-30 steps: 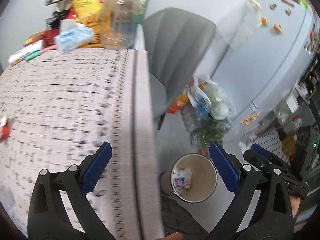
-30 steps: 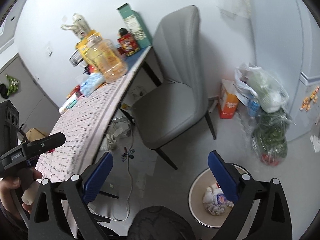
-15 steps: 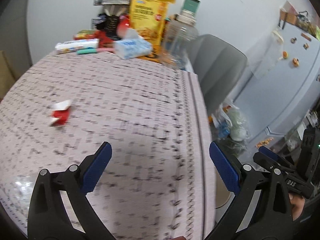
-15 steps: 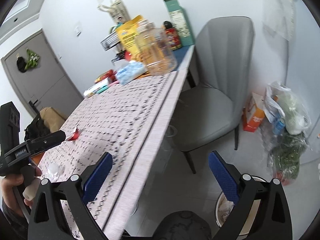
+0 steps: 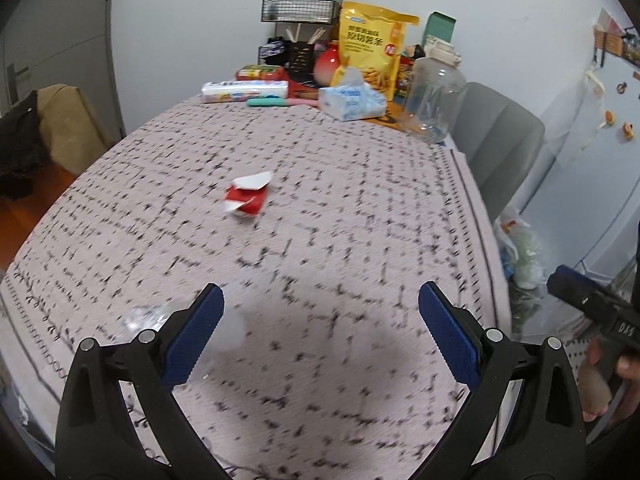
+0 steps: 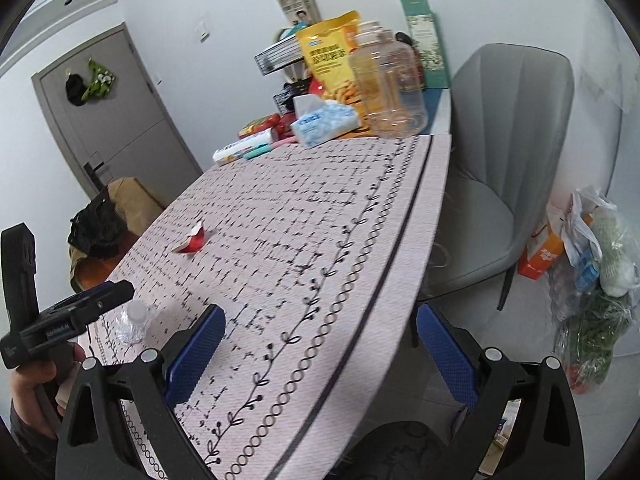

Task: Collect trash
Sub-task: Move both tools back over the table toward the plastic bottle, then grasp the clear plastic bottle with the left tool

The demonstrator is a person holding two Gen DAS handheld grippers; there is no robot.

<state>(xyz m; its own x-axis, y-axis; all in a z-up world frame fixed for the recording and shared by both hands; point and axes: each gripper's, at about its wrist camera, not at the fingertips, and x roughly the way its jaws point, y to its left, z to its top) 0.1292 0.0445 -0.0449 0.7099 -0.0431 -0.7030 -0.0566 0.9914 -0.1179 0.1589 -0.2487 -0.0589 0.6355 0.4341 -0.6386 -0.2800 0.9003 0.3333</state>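
Observation:
A crumpled red and white wrapper (image 5: 247,195) lies on the patterned tablecloth (image 5: 360,208), ahead and left of my left gripper (image 5: 320,320); it also shows in the right wrist view (image 6: 193,240). A small clear plastic bottle (image 6: 134,321) lies near the table's near left edge, by my left finger (image 5: 192,332). My left gripper is open and empty above the table. My right gripper (image 6: 318,344) is open and empty over the table's right edge. The trash bin is out of view.
At the table's far end stand a tissue pack (image 5: 352,98), a yellow snack bag (image 5: 372,50), a clear jar (image 5: 436,92) and a wire rack (image 5: 300,10). A grey chair (image 6: 496,168) stands at the right. Filled plastic bags (image 6: 596,264) sit on the floor.
Both grippers swung left and up from the floor and bin to the tabletop. The bin left view; the red wrapper and the clear bottle came into view. Both grippers stayed open.

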